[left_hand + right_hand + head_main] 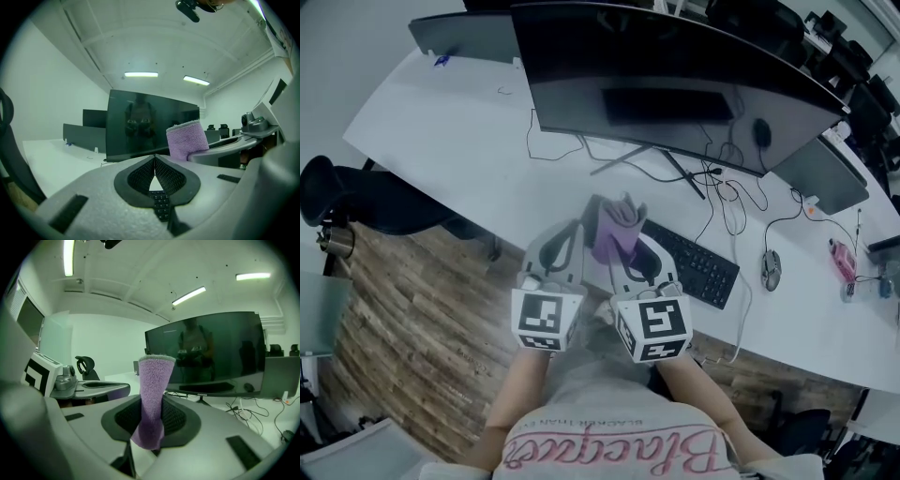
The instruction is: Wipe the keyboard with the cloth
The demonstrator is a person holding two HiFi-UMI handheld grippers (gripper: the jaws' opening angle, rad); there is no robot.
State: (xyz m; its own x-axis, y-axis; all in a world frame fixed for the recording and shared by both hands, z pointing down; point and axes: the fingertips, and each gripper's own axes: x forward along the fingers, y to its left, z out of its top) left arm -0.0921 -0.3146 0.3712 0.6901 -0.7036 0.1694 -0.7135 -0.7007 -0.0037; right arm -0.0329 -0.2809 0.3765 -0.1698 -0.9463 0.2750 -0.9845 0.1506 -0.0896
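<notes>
The black keyboard [698, 270] lies on the white desk [469, 159], in front of the monitor. Both grippers hover side by side over its left end, near the desk's front edge. My right gripper [625, 242] [151, 405] is shut on a purple cloth [615, 229] [153, 394], which stands up out of the jaws as a folded strip. My left gripper [573, 232] [154, 160] is shut with nothing in it, its pads meeting at the tips. In the left gripper view a few keyboard keys [161, 207] show through the gap below the pads, and the cloth [187, 139] sits to the right.
A wide curved monitor [675, 80] stands behind the keyboard, with loose cables [722, 187] under it. A mouse [771, 269] lies right of the keyboard and a pink item [842, 260] farther right. A black chair [356, 197] stands left of the desk.
</notes>
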